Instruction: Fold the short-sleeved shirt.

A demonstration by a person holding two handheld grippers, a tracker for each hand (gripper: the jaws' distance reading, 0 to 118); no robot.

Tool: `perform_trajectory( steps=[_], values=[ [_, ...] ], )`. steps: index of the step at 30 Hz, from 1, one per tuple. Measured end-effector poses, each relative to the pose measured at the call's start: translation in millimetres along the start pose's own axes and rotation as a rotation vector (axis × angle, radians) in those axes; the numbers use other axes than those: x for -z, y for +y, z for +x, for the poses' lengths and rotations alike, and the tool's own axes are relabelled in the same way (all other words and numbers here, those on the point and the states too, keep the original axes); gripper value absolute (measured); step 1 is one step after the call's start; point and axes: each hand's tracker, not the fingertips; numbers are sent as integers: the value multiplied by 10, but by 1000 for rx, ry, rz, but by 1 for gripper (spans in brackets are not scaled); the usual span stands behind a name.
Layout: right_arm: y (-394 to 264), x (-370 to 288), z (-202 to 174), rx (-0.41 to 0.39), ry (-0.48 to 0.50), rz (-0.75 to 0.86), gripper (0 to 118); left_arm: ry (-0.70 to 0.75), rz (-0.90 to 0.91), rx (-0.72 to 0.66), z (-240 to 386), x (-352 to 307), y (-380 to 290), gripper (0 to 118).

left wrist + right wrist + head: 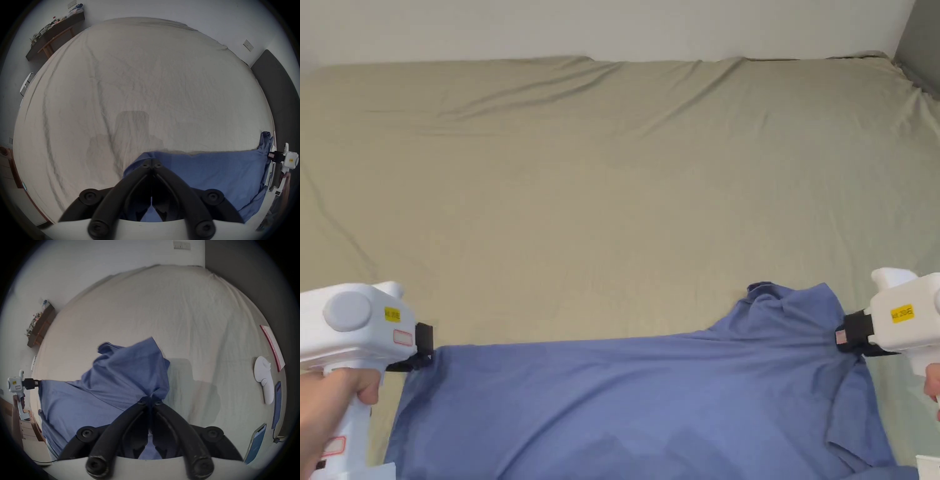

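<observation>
While the olive-beige bed sheet point(612, 187) spreads wrinkled across most of the head view, the blue short-sleeved shirt point(650, 406) lies stretched along its near edge, pulled taut between the two grippers. Its upper edge runs almost straight from the left corner to a bunched, raised fold near the right end, where the fabric humps up and a sleeve hangs down toward the lower right.

The left gripper point(425, 356), held in the person's left hand point(325, 406), sits at the shirt's far left corner; in the left gripper view its jaws are pressed together with the blue cloth pinched at their tips. The right gripper point(842, 337) meets the shirt at its right end, just below the humped fold, and in the right gripper view its jaws are likewise clamped on gathered cloth.

Further right on the sheet lie a white controller point(263, 379) and a phone point(255, 444) with a lit screen.
</observation>
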Motion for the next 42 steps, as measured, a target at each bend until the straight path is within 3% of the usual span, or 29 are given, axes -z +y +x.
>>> perform_trajectory(
  steps=[5, 20, 21, 22, 23, 24, 25, 26, 27, 34, 35, 36, 38, 39, 42],
  values=[
    [-23, -343, 50, -2, 38, 41, 1, -10, 32, -16, -155, -244, -70, 0],
    [67, -221, 187, 5, 31, 21, 1, -13, 43, -19, -132, -9, 69, 0],
    [67, -207, 186, 6, 30, 16, 1, -7, 44, -3, -153, 10, 88, 11],
    [52, -230, 128, 2, 23, 15, 1, -15, 48, 9, -180, 43, 100, 70],
    [42, -218, 117, -5, 20, 13, 1, -20, 32, 18, -192, 84, 112, 114],
    [36, -207, 115, -7, 19, 11, 1, -16, -1, 6, -188, 123, 121, 118],
    [30, -194, 117, -5, 19, 10, 1, -3, -50, -3, -180, 203, 118, 111],
    [65, -138, 138, -4, 24, 6, 1, -79, 31, 1, -149, 176, 188, 111],
    [77, -105, 140, -4, 20, 2, 1, -19, -13, 14, -143, 235, 217, 111],
    [70, -170, 93, -2, 11, -12, 1, 29, -84, 34, -29, 514, 201, 107],
    [83, -153, 99, -6, 7, -13, 1, 28, -76, 29, -20, 508, 196, 96],
    [79, -156, 101, -7, 6, -16, 1, 52, -51, 30, -15, 444, 142, 77],
    [59, -184, 88, -5, 9, -13, 1, 55, -25, 24, -45, 356, 139, 20],
    [47, -199, 83, -5, 12, -11, 1, 4, -6, -22, -92, 309, 156, 3],
    [38, -209, 113, 5, 20, -2, 1, -25, -1, -55, -207, 158, 149, 3]
  ],
)
